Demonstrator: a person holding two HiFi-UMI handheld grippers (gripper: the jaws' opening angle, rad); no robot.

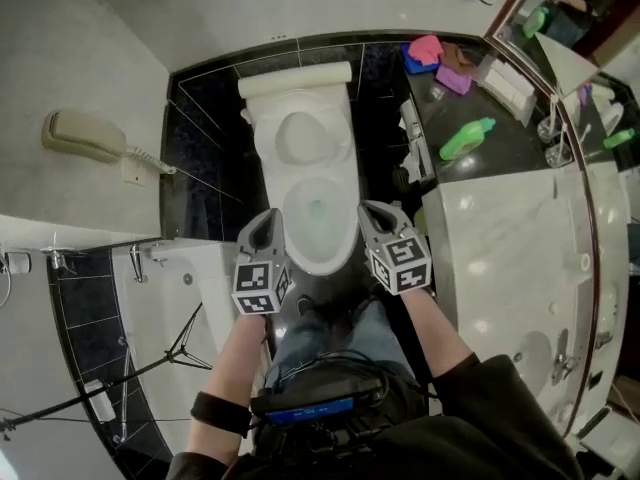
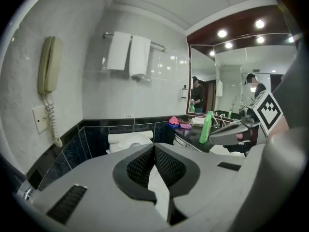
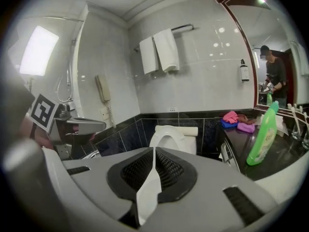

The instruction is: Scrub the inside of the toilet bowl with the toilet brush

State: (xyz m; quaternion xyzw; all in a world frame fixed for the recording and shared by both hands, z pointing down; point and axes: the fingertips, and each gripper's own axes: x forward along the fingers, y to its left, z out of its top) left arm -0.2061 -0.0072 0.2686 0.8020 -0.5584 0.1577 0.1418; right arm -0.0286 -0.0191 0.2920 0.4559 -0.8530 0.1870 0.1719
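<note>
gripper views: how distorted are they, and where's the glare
Both gripper views: strong fisheye, black corners, bowed walls. Right gripper view: a light panel blows out upper left. Left gripper view: ceiling spotlights flare above the mirror. Head view: sharp, small highlights on the marble counter.

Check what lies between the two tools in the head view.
The front of the open white ceramic toilet bowl lies between the grey left tool and the grey right tool, seen in the head view.
</note>
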